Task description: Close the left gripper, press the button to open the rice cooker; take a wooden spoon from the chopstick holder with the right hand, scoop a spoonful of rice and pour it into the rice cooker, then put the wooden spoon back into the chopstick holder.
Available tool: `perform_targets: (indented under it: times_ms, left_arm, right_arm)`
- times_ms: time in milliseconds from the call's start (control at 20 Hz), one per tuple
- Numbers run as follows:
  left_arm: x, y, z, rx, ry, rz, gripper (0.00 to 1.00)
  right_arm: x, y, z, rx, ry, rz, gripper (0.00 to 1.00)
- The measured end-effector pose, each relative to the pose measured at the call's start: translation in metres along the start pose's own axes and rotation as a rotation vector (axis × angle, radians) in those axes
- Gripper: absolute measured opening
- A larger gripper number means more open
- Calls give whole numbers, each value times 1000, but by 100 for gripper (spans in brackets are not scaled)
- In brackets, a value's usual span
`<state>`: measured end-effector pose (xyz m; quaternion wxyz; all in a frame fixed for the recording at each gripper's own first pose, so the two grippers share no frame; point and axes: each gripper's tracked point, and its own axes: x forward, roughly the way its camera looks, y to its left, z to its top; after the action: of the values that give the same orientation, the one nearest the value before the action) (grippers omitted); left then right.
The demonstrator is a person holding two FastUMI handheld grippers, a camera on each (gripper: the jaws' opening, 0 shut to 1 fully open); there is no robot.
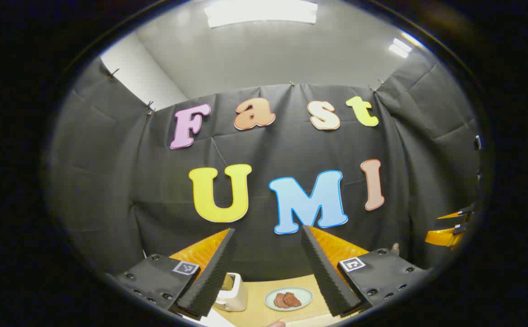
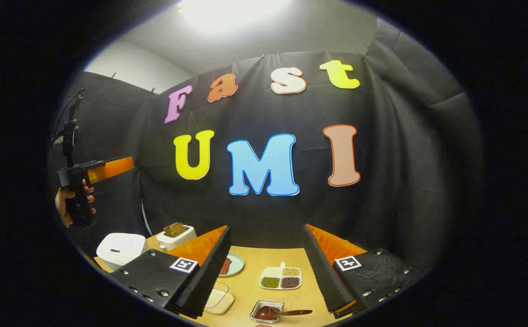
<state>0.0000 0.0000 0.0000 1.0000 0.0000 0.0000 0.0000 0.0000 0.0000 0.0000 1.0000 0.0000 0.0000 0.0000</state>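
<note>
While lower-left of right jaws, rice cooker [image 2: 119, 247]

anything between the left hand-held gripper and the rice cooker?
Nothing visible. In the right gripper view the left hand-held gripper is held up in the air above the closed rice cooker, with only open space and the booth wall between them.

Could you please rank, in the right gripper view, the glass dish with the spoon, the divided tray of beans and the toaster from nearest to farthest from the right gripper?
From the right gripper:
1. Glass dish with the spoon, just below, between the fingers.
2. Divided tray of beans, farther ahead, centre.
3. Toaster, farthest, back left by the rice cooker.
</note>
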Motion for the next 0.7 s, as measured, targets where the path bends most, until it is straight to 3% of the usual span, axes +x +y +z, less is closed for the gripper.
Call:
perform_targets:
  times_ms: [150, 300, 350, 400, 500, 700]
  left_arm:
    - [-6, 19, -1, 22, 0, 20, 96]
    - [-23, 13, -10, -24, 4, -8, 97]
    - [-30, 12, -14, -7, 6, -15, 92]
    - [-38, 14, -18, 7, 15, -16, 97]
    - [-51, 13, -21, 17, 26, -28, 93]
    - [-71, 14, -33, -43, 36, -39, 97]
  right_arm:
    - [5, 5, 1, 5, 4, 5, 94]
    - [6, 12, 9, -18, -21, 9, 95]
    - [6, 15, 7, -8, -29, 15, 94]
    - [7, 21, 4, 7, -20, 27, 94]
    - [7, 27, -3, 29, 3, 42, 94]
    - [1, 29, -13, 25, 31, 36, 95]
